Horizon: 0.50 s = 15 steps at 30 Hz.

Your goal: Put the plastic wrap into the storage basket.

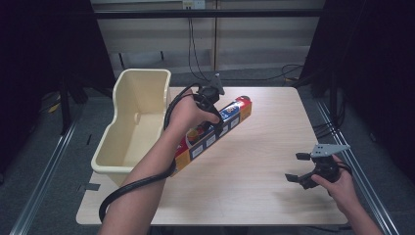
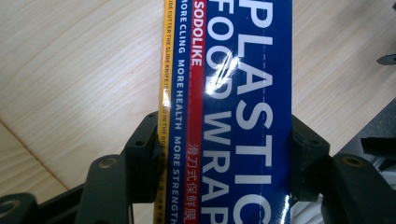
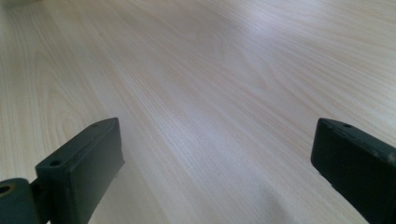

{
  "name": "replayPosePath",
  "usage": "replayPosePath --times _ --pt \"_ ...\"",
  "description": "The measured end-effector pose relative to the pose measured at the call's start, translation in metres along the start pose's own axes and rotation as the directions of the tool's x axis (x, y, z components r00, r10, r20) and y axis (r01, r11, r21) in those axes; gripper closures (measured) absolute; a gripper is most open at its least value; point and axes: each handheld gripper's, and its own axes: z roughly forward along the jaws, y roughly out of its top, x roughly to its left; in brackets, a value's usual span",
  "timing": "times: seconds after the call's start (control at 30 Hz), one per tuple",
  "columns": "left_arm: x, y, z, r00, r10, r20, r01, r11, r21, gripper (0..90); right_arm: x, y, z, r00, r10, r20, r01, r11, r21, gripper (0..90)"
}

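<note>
1. While the person's left hand (image 1: 188, 113) is holding the left gripper (image 1: 215, 122) over the desk (image 1: 264, 147), its fingers are pinching a long plastic wrap box (image 1: 234, 113) lying just beside a cream tub (image 1: 132, 122); the right gripper (image 1: 297, 167) is hovering well apart.
2. Left gripper view: fingers (image 2: 142, 154) are clamping the box (image 2: 233, 112) from both sides.
3. Right gripper view: fingers (image 3: 84, 163) are standing spread wide over bare desk (image 3: 210, 93).

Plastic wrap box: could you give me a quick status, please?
Left claw shut on long blue plastic wrap box. Right claw open, idle. Cream plastic bin alongside.
</note>
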Motion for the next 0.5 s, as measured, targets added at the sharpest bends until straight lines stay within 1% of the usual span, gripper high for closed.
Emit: replayPosePath --times 0.1,0.13,0.17,0.2,0.23,0.4,0.43,0.5 --pt "0.001 -0.001 -0.006 0.9999 -0.011 -0.012 0.011 0.9999 -0.008 40.7 0.000 0.000 0.000 1.0000 0.001 -0.003 -0.001 1.000 -0.001 2.0" --pt "0.002 -0.001 -0.008 0.9999 -0.012 -0.009 0.012 0.9999 -0.002 40.7 0.000 0.000 0.000 1.0000 0.002 -0.003 -0.002 1.000 -0.004 2.0" --pt "0.002 -0.001 -0.010 0.9999 -0.016 -0.005 0.016 0.9998 -0.009 40.7 0.000 0.000 0.000 1.0000 0.001 0.003 -0.001 1.000 -0.003 2.0" --pt "0.003 -0.002 -0.012 0.9995 -0.025 -0.020 0.024 0.9997 -0.010 40.8 0.000 0.000 0.000 1.0000 -0.002 0.001 0.002 1.000 -0.001 2.0" --pt "0.004 -0.003 -0.015 0.9994 -0.030 -0.014 0.030 0.9995 -0.013 40.7 0.000 0.000 0.000 1.0000 -0.001 0.002 0.001 1.000 0.000 2.1" --pt "0.009 -0.006 -0.024 0.9988 -0.044 -0.021 0.043 0.9990 -0.012 40.7 0.000 0.000 0.000 1.0000 -0.002 0.000 0.002 1.000 0.006 2.1" --pt "0.010 -0.007 -0.026 0.9982 -0.055 -0.023 0.055 0.9984 -0.013 40.8 0.000 0.000 0.001 1.0000 -0.001 -0.007 0.001 1.000 0.007 2.1" --pt "0.013 -0.009 -0.030 0.9978 -0.061 -0.028 0.060 0.9981 -0.012 40.7 0.001 0.000 0.001 1.0000 -0.004 0.000 0.004 1.000 0.008 2.1"
